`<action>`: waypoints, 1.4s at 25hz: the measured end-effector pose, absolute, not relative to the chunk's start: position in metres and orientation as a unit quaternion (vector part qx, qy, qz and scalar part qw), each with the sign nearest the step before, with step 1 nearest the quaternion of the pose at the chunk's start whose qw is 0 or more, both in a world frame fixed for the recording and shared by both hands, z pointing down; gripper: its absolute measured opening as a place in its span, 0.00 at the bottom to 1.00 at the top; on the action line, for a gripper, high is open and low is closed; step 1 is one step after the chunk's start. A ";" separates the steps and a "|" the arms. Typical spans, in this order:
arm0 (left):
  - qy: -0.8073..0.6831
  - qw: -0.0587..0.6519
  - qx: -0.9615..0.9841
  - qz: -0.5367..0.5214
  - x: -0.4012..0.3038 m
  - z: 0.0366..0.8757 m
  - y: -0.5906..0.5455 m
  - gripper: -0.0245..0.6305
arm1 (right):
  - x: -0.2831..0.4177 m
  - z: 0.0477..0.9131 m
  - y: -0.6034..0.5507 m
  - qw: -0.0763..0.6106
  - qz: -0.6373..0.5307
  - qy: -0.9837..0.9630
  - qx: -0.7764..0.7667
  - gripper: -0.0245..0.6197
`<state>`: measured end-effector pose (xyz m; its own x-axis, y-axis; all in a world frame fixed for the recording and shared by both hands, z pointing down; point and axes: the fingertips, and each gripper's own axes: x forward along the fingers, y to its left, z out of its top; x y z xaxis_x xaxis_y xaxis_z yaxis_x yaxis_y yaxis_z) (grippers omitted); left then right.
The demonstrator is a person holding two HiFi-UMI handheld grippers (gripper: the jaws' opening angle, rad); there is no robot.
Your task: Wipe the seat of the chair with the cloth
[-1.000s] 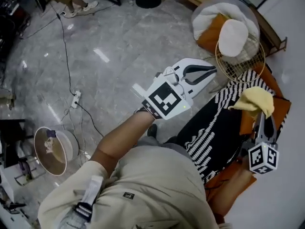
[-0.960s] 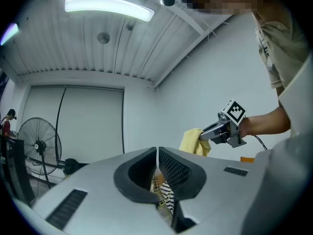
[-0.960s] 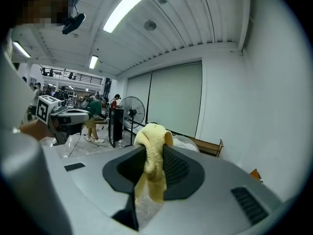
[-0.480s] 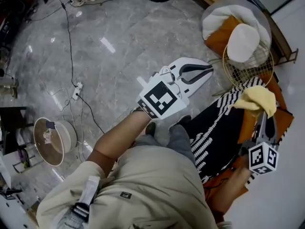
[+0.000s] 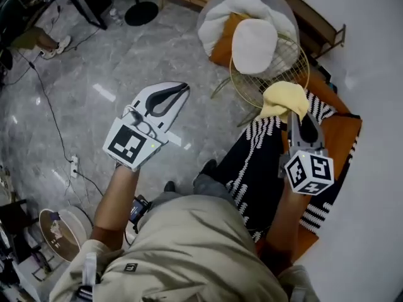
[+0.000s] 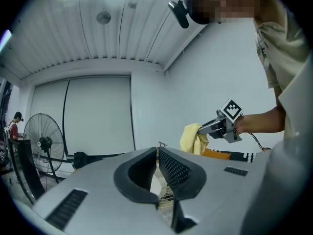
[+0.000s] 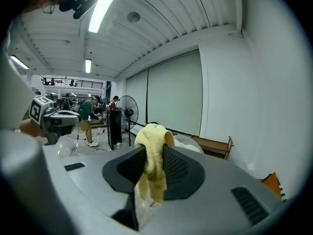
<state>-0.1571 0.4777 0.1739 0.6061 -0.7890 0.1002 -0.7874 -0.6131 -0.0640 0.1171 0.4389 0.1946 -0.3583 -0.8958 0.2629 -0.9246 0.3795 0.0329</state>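
Wiping well starts with the round gold wire chair (image 5: 280, 58) at the far right, whose white seat cushion (image 5: 254, 46) is not yet touched. The yellow terry cloth (image 5: 284, 99) hangs bunched just near its rim, pinched by the right tool (image 5: 297, 119). I would lay the cloth flat, press lightly and sweep in overlapping strokes. The left tool (image 5: 178, 93), pressed together and empty over the floor, could steady the rim.

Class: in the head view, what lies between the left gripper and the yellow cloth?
Bare marble floor, then the wire chair rim, shown in the head view.
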 end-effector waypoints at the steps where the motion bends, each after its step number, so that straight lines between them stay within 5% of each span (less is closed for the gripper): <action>1: 0.438 0.007 -0.896 -0.065 -0.146 0.173 0.465 0.08 | 0.127 0.193 0.428 0.119 0.062 -0.822 0.554 0.19; 15: 0.427 0.013 -0.898 -0.104 -0.063 0.173 0.363 0.08 | 0.200 0.204 0.330 0.112 0.083 -0.827 0.544 0.19; 35: 0.320 0.008 -0.945 -0.068 -0.058 0.185 0.141 0.08 | 0.179 0.213 0.203 0.138 0.102 -0.763 0.623 0.19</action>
